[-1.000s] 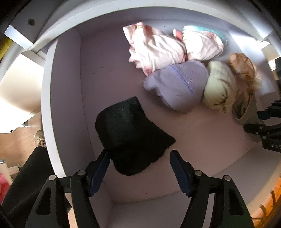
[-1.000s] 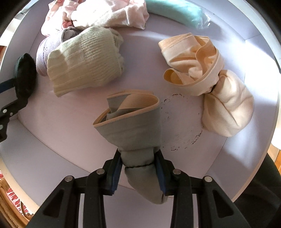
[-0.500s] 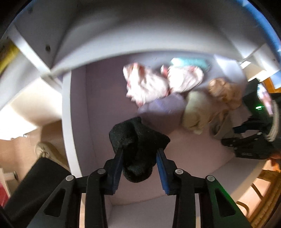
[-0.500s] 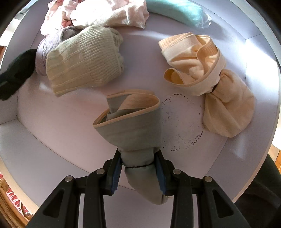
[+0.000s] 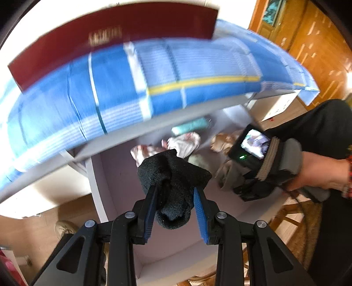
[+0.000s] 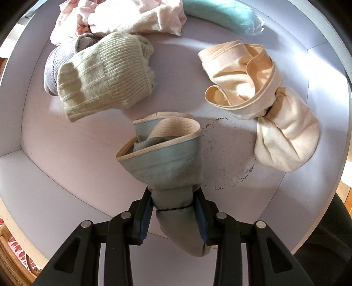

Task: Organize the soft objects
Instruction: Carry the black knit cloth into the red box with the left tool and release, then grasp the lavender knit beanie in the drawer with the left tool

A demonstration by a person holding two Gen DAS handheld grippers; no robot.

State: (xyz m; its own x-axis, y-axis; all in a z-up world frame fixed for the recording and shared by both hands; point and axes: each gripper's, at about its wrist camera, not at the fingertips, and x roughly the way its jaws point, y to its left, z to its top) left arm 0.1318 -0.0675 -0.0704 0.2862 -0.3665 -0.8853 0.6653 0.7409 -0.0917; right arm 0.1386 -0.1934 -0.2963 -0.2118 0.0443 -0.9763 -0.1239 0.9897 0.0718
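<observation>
My left gripper (image 5: 175, 211) is shut on a black fuzzy sock (image 5: 173, 182) and holds it in the air in front of the white shelf compartment (image 5: 101, 176). My right gripper (image 6: 173, 211) is shut on a grey-green rolled sock with a beige cuff (image 6: 167, 158), low over the shelf floor (image 6: 77, 154). On that floor lie a pale green ribbed sock (image 6: 105, 74), a cream rolled sock (image 6: 264, 105), a lilac sock (image 6: 51, 66), pink cloths (image 6: 123, 17) and a teal roll (image 6: 220, 15). The right gripper also shows in the left wrist view (image 5: 259, 176).
Blue and dark red books (image 5: 132, 77) lie on the shelf board above the compartment. The compartment's left wall (image 5: 96, 182) and right wall (image 6: 330, 143) bound the floor. A wicker basket (image 6: 13, 253) sits below left. Wooden cabinets (image 5: 319, 44) stand at the back right.
My left gripper closed on the black sock, lifted it off the shelf floor and pulled back and up out of the compartment. My right gripper stayed still, holding the grey-green sock.
</observation>
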